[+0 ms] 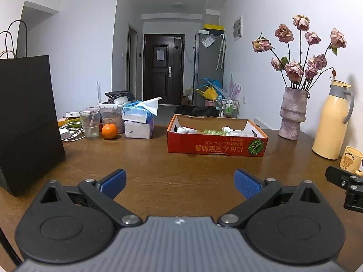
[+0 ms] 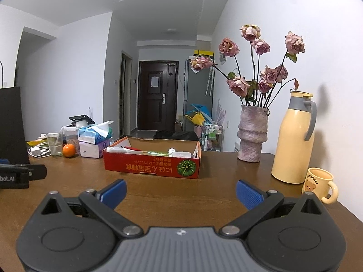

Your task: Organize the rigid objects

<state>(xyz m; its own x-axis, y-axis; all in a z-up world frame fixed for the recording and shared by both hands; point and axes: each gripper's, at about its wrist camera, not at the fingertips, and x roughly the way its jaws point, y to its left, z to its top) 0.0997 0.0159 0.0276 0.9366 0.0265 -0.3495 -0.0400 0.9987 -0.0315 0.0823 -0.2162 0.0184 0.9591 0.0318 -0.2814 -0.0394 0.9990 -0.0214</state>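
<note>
The left gripper [image 1: 180,182] is spread wide, with its two blue fingers [image 1: 113,182] far apart, and it holds nothing. It is low over the brown worktop [image 1: 158,158]. The right gripper [image 2: 181,191] is spread wide in the same way and is also empty. In the left wrist view a black part of the right gripper shows at the right edge, so the two grippers are side by side.

In front of both grippers, in the middle of the worktop, stands a shallow red cardboard box [image 1: 215,146] with a green pumpkin picture on its front wall. Inside the box lie several white items [image 1: 183,130] and a green bottle [image 1: 214,132] on its side; what the white items are I cannot tell.

To the right of the box stands a pink vase [image 1: 292,113] with dried roses [image 1: 295,70]. Further right is a yellow thermos jug [image 1: 332,122], and just beside it a yellow mug [image 1: 351,159] with a bear picture.

To the left of the box are two stacked tissue packs [image 1: 138,122], an orange [image 1: 109,131], a glass [image 1: 90,123] and white cables [image 1: 72,132]. A tall black paper bag [image 1: 27,117] stands at the left, near the left gripper.
</note>
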